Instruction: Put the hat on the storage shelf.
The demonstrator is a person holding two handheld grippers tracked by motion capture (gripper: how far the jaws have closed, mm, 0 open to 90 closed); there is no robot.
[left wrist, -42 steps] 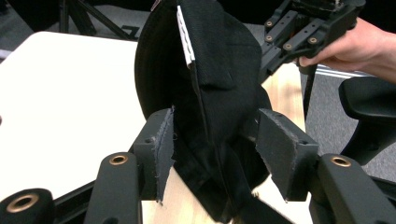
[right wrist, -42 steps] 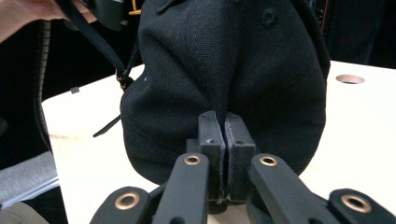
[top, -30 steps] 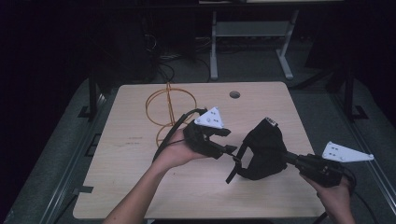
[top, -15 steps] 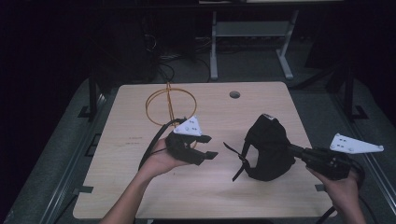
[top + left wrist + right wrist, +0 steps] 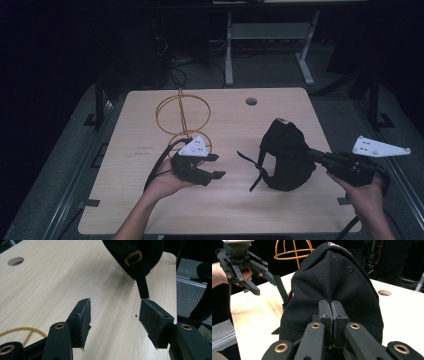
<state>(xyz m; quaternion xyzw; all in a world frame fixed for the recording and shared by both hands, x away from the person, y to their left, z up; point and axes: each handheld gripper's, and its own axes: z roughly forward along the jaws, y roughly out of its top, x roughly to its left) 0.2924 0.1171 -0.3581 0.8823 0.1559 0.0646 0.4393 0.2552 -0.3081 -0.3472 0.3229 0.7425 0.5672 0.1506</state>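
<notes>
Closest to me, the person's two hands have drawn apart. A second ago the left gripper [image 5: 216, 166] was right up against the black fabric baseball cap [image 5: 287, 155], near its back strap; now it has pulled back toward the person's left and sits clear of the cap, low over the pale wooden table [image 5: 150, 210]. The right gripper [image 5: 316, 156] has carried the cap slightly to the person's right over the same second.

That tells me the left hand has let go or missed, and the cap now hangs from the right hand alone. If the aim is to set it on the stand, the left would likely need another grip on the strap.

The left gripper's jaws stand wide apart with nothing between them; in the left gripper view the thin black adjuster strap [image 5: 141, 281] with its brass buckle dangles just ahead of one pad [image 5: 153, 323], though I cannot tell whether it touches. The right gripper is clenched tight on the cap's fabric, jaws pressed together in a fold of the crown, holding it above the table's right half.

Farther off, the orange wire dome-shaped stand [image 5: 182, 117] waits bare behind the left hand.
</notes>
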